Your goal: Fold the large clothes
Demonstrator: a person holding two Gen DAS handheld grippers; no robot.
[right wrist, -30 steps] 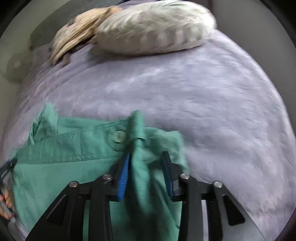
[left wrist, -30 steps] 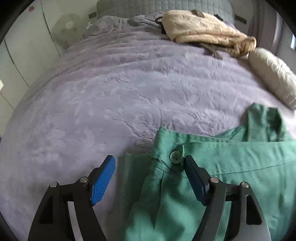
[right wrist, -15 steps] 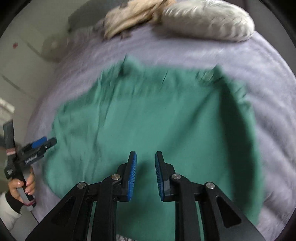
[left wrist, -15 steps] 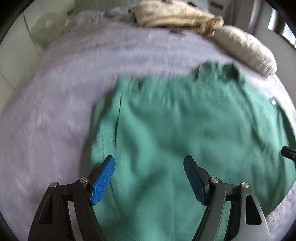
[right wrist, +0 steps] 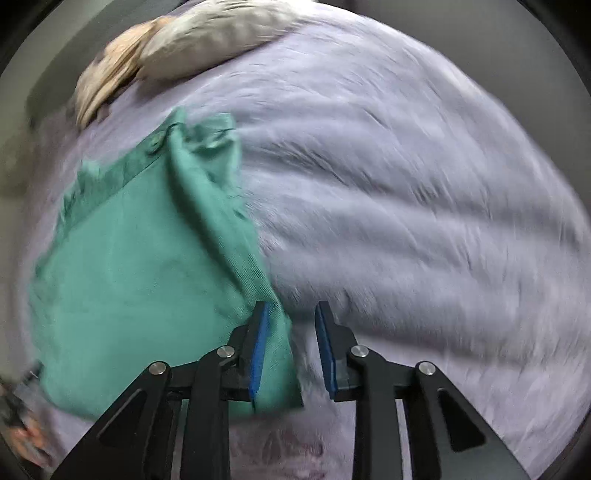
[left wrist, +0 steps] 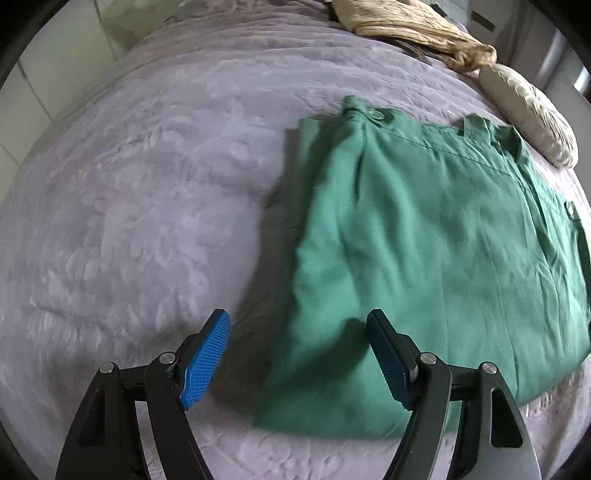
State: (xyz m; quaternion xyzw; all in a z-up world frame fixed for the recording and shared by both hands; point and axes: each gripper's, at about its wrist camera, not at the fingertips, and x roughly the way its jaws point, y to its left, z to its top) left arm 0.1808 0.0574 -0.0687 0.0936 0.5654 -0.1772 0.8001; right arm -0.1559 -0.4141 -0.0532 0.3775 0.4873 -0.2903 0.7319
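A: Trousers (left wrist: 424,243) now flat on bed (left wrist: 147,203), folded, waistband far; a second ago bunched right under the jaws.

B: Left hand-held gripper (left wrist: 297,362) wide, empty. Right hand-held gripper (right wrist: 290,347) parted, released. Fold done.

Setting: home bedroom.
Evidence: lavender embossed bedspread (left wrist: 155,192) is covering a bed; a cream pillow (left wrist: 532,114) and beige garment (left wrist: 406,18) are lying at its head.
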